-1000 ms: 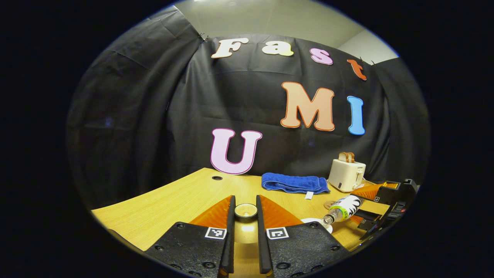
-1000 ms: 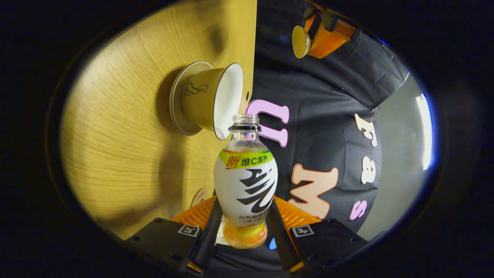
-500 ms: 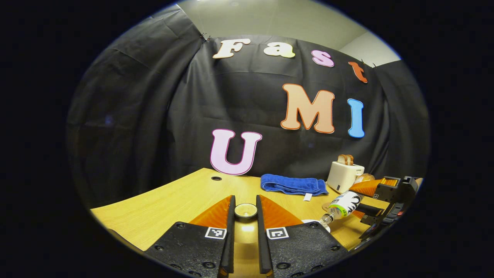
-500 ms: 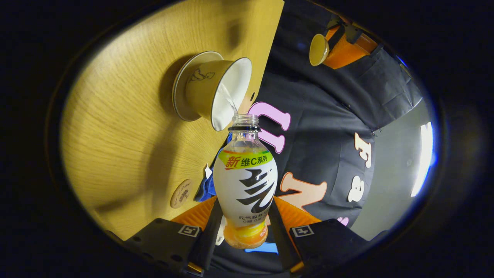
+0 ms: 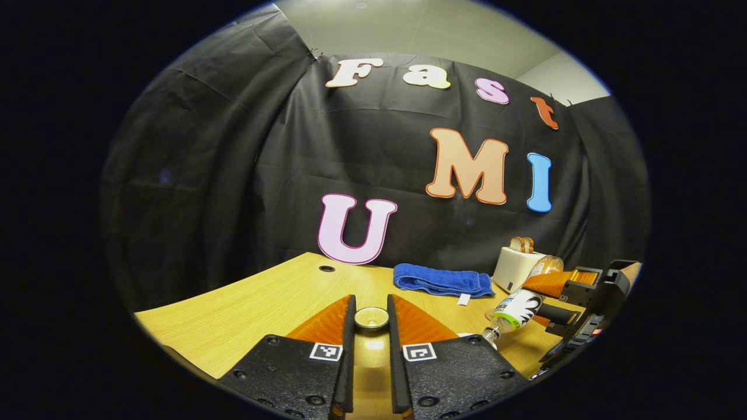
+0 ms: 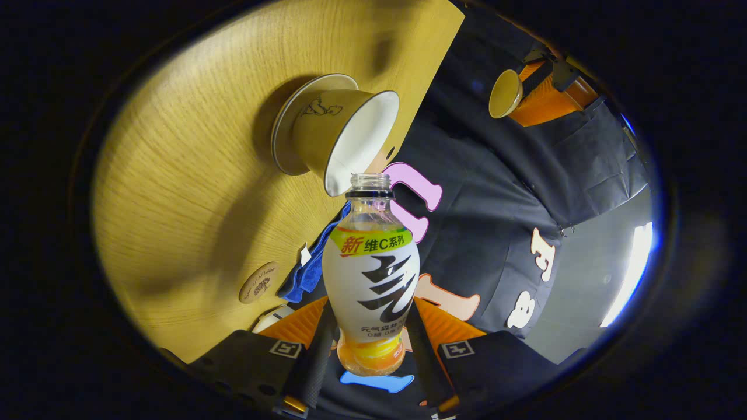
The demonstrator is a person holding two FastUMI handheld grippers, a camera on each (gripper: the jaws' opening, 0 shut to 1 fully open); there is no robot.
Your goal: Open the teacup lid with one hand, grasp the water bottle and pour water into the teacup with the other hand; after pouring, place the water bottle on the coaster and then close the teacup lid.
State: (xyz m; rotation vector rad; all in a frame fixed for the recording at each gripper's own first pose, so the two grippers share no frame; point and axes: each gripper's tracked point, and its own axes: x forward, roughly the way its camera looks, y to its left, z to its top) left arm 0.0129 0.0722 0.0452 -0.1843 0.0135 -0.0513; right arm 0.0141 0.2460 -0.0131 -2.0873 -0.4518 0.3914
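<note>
In the right gripper view, my right gripper (image 6: 371, 310) is shut on the water bottle (image 6: 371, 274), which is uncapped and tipped past level. Its mouth sits right at the rim of the open teacup (image 6: 350, 131), which stands on a saucer (image 6: 282, 137) on the wooden table (image 6: 192, 192). No stream shows between them. In the left gripper view, my left gripper (image 5: 371, 303) is shut on the teacup lid (image 5: 371, 318), held in the air left of the cup. The tilted bottle (image 5: 516, 308) and right gripper (image 5: 578, 303) are at the right there. The round coaster (image 6: 259, 282) lies beyond the cup.
A folded blue towel (image 5: 442, 280) lies at the back of the table, with a white toaster (image 5: 516, 267) holding bread to its right. A small hole (image 5: 327, 268) is in the tabletop at the back left. Black cloth walls the booth.
The right gripper has rolled further, tipping the bottle more steeply over the cup. A thin stream seen half a second ago no longer shows. The left gripper holds the lid still.
</note>
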